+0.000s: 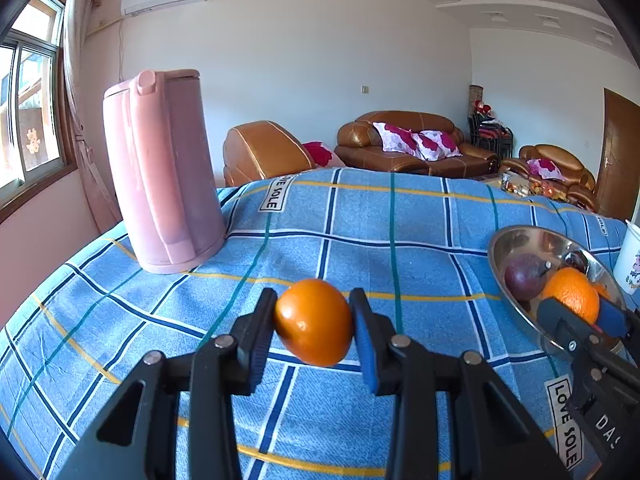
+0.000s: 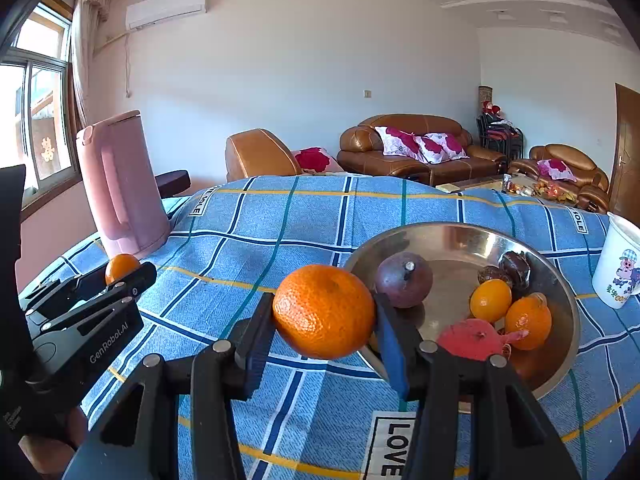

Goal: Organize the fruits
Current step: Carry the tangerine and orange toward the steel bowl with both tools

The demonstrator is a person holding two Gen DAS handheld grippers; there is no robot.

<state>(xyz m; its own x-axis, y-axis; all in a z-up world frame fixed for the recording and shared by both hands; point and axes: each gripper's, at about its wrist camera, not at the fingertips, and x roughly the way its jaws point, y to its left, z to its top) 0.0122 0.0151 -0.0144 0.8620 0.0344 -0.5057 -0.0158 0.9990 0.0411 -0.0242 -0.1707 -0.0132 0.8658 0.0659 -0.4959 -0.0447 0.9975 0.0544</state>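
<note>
The large orange [image 2: 324,312] is sitting clenched in the right claw [image 2: 324,316], held clear above the blue checked cloth [image 2: 280,240] and hanging just at the near left rim of the steel bowl [image 2: 452,232]; the bowl is lying ahead and to the right of it, so I judge a short carry that way and a release is what the coming move is calling for. The smaller, smoother orange [image 1: 314,322] is being gripped in the left claw [image 1: 314,324], its long axis running up and down between the pads, and it is hanging over open cloth well left of the bowl, so the right hand is clearly the nearer of the two. Counting what is already lying in the bowl: one dark purple round fruit [image 2: 404,280], two small orange fruits [image 2: 491,300], two dark brown wrinkled ones [image 2: 516,266] at the back, and one pinkish-red piece [image 2: 472,338] at the front, partly hidden by the claw. That is making two oranges in the air. Out on the counter, one pink kettle [image 1: 164,172] is standing at the far left and one white cup [image 2: 618,264] just right of the bowl.
</note>
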